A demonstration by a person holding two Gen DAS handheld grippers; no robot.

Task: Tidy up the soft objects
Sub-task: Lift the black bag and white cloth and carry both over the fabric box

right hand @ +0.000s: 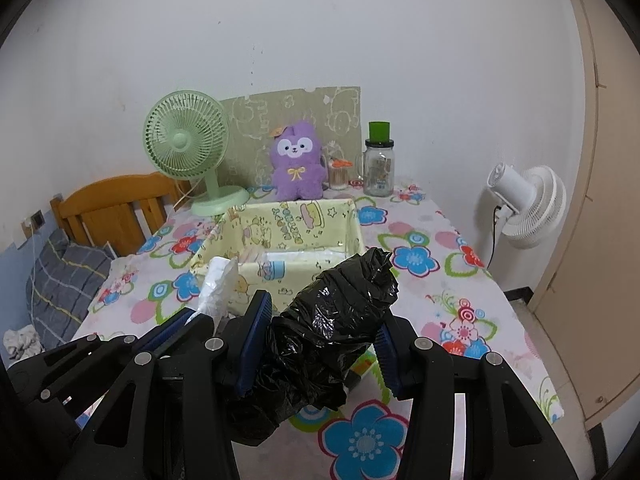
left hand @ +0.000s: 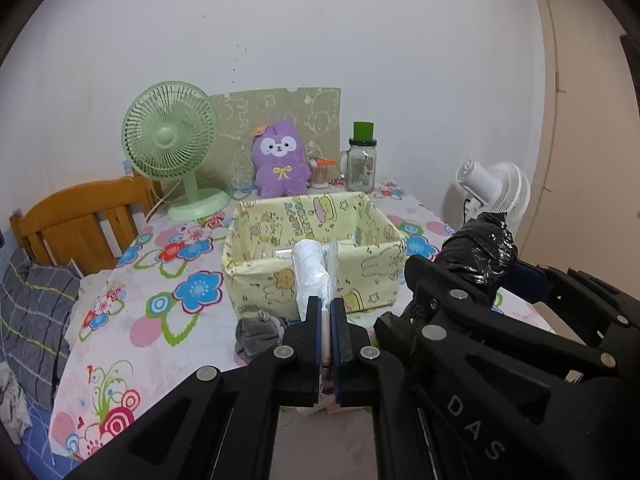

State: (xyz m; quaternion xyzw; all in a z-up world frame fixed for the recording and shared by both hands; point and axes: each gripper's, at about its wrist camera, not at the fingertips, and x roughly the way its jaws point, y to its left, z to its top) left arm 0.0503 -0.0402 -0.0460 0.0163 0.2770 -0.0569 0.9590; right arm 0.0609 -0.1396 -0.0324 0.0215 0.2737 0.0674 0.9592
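In the left wrist view the left claw (left hand: 327, 312) sits low in the centre of the frame, its jaws pressed together on the thin edge of a white plastic bag roll (left hand: 309, 272) that stands up from between them in front of the yellow fabric box (left hand: 276, 280). At the right of the same frame the right claw (left hand: 460, 280) is clamped around a crumpled black plastic bag bundle (left hand: 480, 252).

In the right wrist view the black plastic bag bundle (right hand: 336, 320) fills the centre, gripped between the blue pads (right hand: 256, 340) of the right claw (right hand: 320, 344), with its far end rising over the near rim of the yellow fabric box (right hand: 256, 268). The left claw (right hand: 188, 320) shows at lower left, the white plastic bag roll (right hand: 218, 284) sticking up from it.

The box stands open on the counter (right hand: 440, 288), which is covered by a flower-print cloth; some pale packets lie inside. A grey sock (left hand: 258, 332) lies on the cloth just in front of the box. Behind the box, along the wall, stand a green fan (left hand: 170, 140), a purple plush toy (left hand: 280, 160) and a glass jar (left hand: 360, 164) with a green cap. A white fan (right hand: 528, 208) stands at the right edge.
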